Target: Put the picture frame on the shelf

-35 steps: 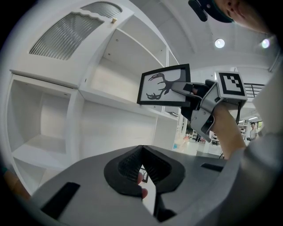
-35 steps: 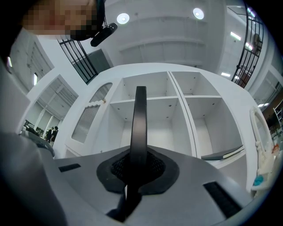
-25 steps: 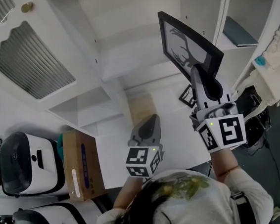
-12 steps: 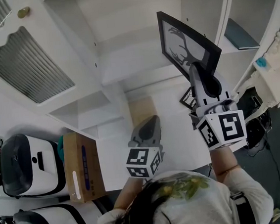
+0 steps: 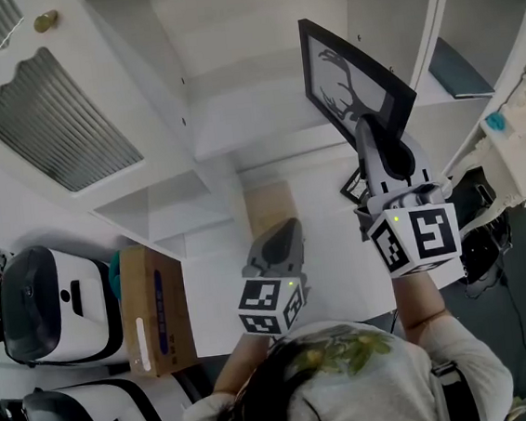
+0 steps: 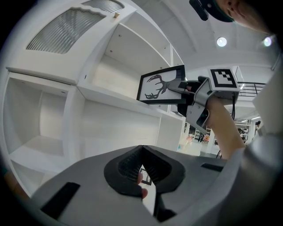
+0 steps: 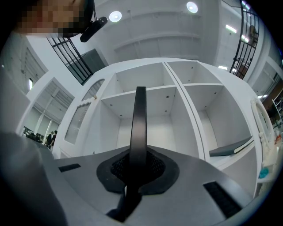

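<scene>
Black-edged picture frame, stag print. Head view: at 1 o'clock, clamped by its lower corner in right tool, held up in front of white shelf, touching no board. Left tool near 6 o'clock, low, carrying nothing.

Left tool view: jaws pressed together, nothing between; frame at 1 o'clock, tilted, about level with upper shelf board.

Right tool view: jaws closed on frame seen edge-on, open compartment straight ahead at 12 o'clock.

Judged: lift done; setting down and release outstanding.
</scene>
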Tool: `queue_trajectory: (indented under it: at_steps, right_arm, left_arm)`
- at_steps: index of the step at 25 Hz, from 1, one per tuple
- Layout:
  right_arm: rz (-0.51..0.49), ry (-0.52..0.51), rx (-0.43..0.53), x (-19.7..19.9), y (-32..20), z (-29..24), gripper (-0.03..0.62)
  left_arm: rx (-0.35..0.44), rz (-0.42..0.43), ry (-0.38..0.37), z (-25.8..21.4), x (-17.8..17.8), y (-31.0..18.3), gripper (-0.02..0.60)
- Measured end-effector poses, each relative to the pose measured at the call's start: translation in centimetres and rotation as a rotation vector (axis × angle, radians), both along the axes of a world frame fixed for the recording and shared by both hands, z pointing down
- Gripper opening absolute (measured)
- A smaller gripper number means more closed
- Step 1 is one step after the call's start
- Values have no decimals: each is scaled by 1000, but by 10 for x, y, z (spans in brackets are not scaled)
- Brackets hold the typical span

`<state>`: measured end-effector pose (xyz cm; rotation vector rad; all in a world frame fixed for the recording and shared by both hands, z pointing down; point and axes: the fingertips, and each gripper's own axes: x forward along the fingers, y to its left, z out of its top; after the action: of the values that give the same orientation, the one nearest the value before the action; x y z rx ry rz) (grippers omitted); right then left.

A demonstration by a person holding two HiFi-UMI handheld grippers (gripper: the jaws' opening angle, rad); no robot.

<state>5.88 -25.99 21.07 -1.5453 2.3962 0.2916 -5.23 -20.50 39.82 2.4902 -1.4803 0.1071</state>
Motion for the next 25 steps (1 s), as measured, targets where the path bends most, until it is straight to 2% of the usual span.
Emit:
queue_trajectory:
  at_steps: [25]
  right_arm:
    - [-4,-4,-24,-3,-23,5,35]
  left_arm:
    - [-20,-28,-2,7,-5,-8,20]
